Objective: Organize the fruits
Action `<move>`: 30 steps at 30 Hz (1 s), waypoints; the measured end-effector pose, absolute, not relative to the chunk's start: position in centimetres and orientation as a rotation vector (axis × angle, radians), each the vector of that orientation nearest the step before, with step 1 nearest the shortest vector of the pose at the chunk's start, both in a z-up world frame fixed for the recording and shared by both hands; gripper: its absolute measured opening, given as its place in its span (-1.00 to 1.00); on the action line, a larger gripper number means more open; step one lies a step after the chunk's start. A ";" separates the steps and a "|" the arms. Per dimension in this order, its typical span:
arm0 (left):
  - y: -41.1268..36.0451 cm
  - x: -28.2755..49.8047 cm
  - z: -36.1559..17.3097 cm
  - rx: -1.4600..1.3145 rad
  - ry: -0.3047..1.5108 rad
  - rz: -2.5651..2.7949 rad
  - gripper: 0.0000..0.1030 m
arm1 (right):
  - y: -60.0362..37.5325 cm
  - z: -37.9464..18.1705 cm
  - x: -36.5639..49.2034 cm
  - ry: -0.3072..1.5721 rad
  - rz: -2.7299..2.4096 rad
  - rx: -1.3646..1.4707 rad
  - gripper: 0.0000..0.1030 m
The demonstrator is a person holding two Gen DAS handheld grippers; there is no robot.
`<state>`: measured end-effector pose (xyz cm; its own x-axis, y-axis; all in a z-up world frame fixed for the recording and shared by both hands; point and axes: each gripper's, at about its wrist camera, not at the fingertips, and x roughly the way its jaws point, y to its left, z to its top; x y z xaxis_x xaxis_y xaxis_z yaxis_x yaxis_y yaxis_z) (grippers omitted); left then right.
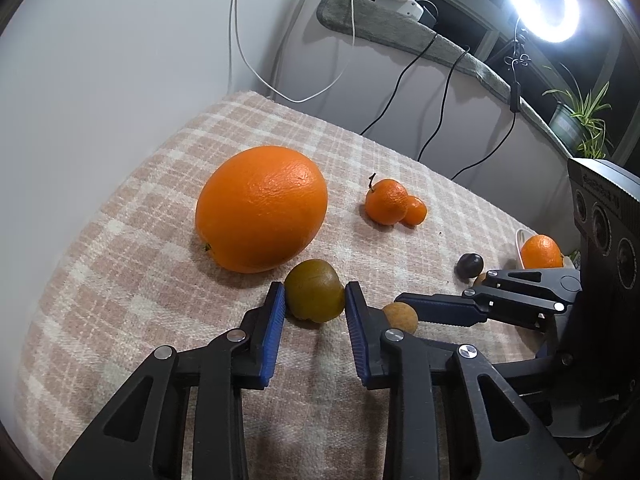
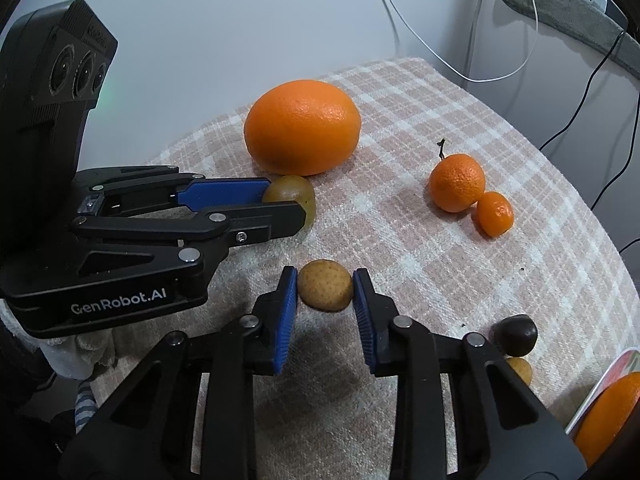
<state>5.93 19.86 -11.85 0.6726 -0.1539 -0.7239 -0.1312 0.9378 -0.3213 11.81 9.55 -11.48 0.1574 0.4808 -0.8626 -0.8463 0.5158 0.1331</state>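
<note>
Gripping two small fruits at once: my left tool (image 1: 314, 300) has its blue pads against both sides of the greenish-brown fruit (image 1: 315, 290), and my right tool (image 2: 325, 286) is clamped the same way on the tan speckled fruit (image 2: 325, 290). Both sit on the plaid cloth (image 1: 120, 240) over the table, low near the big orange (image 1: 262, 208), with the green one just beside it. Two mandarins (image 2: 457, 182) touch each other further off; a dark round fruit (image 2: 515, 333) and another orange on a white plate (image 2: 600, 392) lie near my right side. Risks, as I judge them: both grips are only at the pad tips, so a round fruit could squirt out on lift. The tools are close together and could collide. Nudging the big orange might roll it off the table's edge.
</note>
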 end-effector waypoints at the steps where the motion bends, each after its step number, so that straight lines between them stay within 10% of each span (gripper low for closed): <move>1: 19.9 5.9 -11.8 -0.364 0.837 -0.013 -0.46 | 9.5 -11.4 11.7 1.021 0.991 -0.433 -0.43; 30: 14.9 3.9 -7.9 -0.354 0.762 -0.123 -0.47 | -1.8 -5.9 11.3 0.934 0.846 -0.247 -0.43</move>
<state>3.94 14.89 -7.93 0.7194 -0.2361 -0.6533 -0.0179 0.9338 -0.3572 11.34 -1.79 -5.89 0.3093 0.5318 -0.7884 -0.7324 0.6620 0.1592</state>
